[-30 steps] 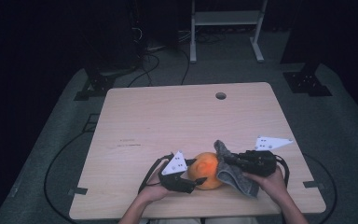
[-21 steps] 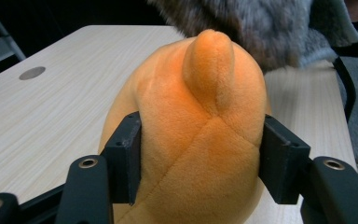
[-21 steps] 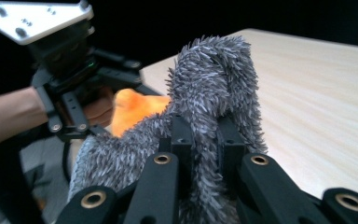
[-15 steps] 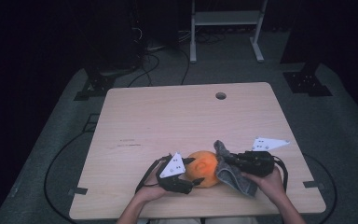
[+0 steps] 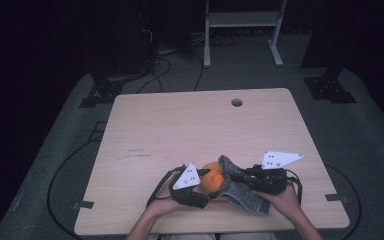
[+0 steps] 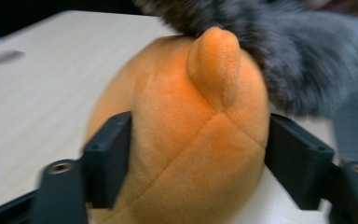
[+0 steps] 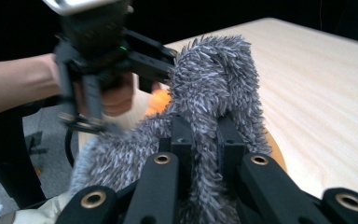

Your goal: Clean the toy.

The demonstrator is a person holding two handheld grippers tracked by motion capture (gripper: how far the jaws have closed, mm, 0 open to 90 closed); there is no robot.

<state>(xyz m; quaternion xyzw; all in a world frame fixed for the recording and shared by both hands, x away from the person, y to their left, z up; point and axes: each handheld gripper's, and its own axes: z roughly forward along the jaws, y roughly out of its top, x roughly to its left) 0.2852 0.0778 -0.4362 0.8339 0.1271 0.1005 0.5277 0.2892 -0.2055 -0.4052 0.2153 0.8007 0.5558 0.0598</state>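
An orange plush toy point(image 5: 211, 179) lies on the wooden table point(image 5: 180, 130) near its front edge. My left gripper point(image 5: 204, 181) comes at it from the left. In the left gripper view the toy point(image 6: 186, 140) sits between the two black jaws, which have just been opening and stand at its sides without denting it. A grey fuzzy cloth point(image 5: 240, 194) drapes over the toy's right side. My right gripper point(image 5: 233, 176) is shut on a fold of this cloth point(image 7: 214, 79), and its pads point(image 7: 182, 140) pinch the pile.
A round cable hole point(image 5: 237, 102) sits near the table's far edge. Bare wood stretches behind and to the left of the toy. In the right gripper view the other hand point(image 7: 116, 98) and its gripper are close behind the cloth.
The right gripper has shifted a little to the left with the cloth, which now covers more of the toy. The left hand has kept its place.
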